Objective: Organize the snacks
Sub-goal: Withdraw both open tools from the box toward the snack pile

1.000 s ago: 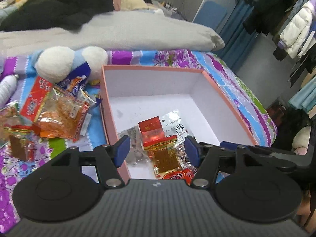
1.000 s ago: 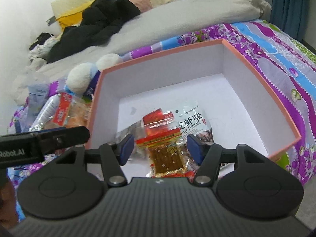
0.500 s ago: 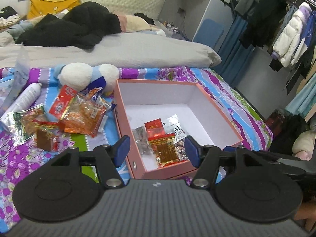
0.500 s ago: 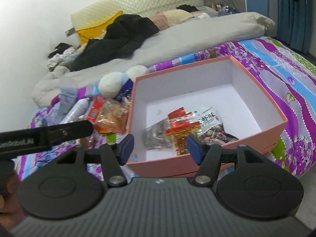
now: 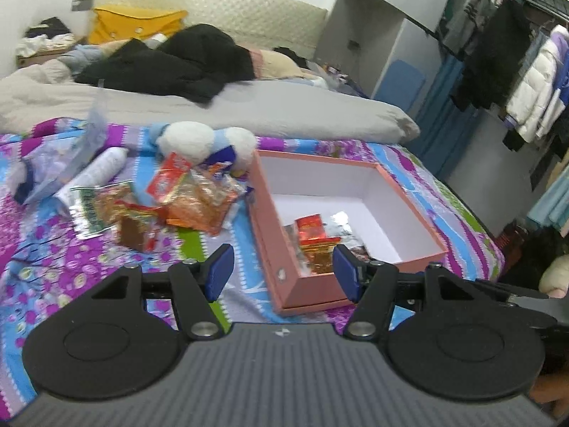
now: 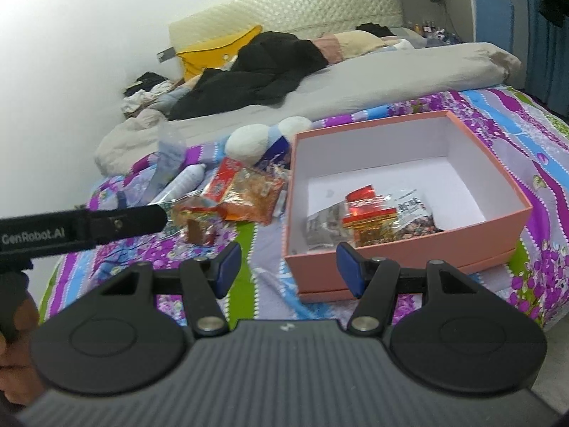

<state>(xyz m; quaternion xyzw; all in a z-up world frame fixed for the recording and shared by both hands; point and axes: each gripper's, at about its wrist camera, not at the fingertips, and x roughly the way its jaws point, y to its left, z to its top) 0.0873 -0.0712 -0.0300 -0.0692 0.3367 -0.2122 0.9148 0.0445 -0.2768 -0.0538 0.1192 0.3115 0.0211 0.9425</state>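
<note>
Both tools hang released above the bed, snacks split between bedspread and box.
From the left: a white bottle (image 5: 96,174) lies on the bedspread (image 5: 42,267); loose snack packets (image 5: 192,203) sit piled just beside the pink box (image 5: 409,199), a plush toy (image 5: 199,140) behind them; the left tool (image 5: 281,272) gapes wide, gripping nothing; inside the box, near its front wall, lie more packets (image 6: 373,220); the right tool (image 6: 288,267) gapes too, empty.

Box-hidden snack packets (image 5: 322,249), print unreadable.
</note>
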